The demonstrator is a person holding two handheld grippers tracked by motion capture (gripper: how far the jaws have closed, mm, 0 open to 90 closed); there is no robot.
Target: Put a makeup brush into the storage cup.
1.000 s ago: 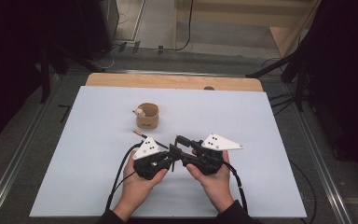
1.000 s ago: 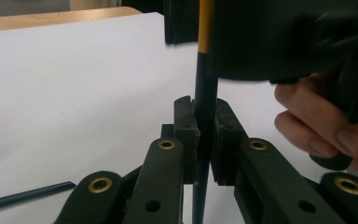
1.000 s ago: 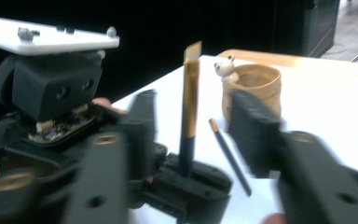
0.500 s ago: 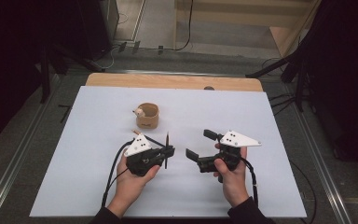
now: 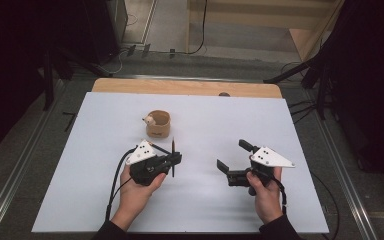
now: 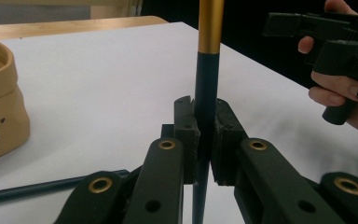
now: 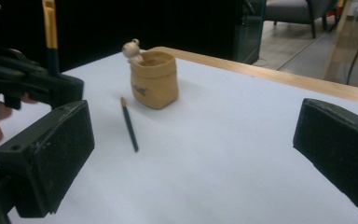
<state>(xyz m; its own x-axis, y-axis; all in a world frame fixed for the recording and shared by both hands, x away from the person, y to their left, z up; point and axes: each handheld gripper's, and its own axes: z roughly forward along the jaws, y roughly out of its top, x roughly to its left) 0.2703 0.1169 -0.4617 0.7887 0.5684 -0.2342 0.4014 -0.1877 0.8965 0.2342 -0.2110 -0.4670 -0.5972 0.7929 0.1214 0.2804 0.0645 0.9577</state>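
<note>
Now the dark pencil (image 6: 206, 93) with the gold end is being squeezed upright by the left gripper (image 5: 172, 161) near the cup (image 5: 158, 123), while the right gripper (image 5: 235, 157), just opened wide and empty, is being kept aside so the pencil can be lowered straight in.

The pencil (image 6: 206, 88) looks glossy, dark lacquer with a gold metallic band. The pouch (image 7: 154, 80) is matt tan fabric. The table (image 5: 290, 130) is smooth matt white, wood-edged.

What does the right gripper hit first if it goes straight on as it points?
Probably the loose pencil lying on the table, ahead between the open jaws of the right gripper; the tan fabric pouch stands just beyond. Depth is unclear.
</note>
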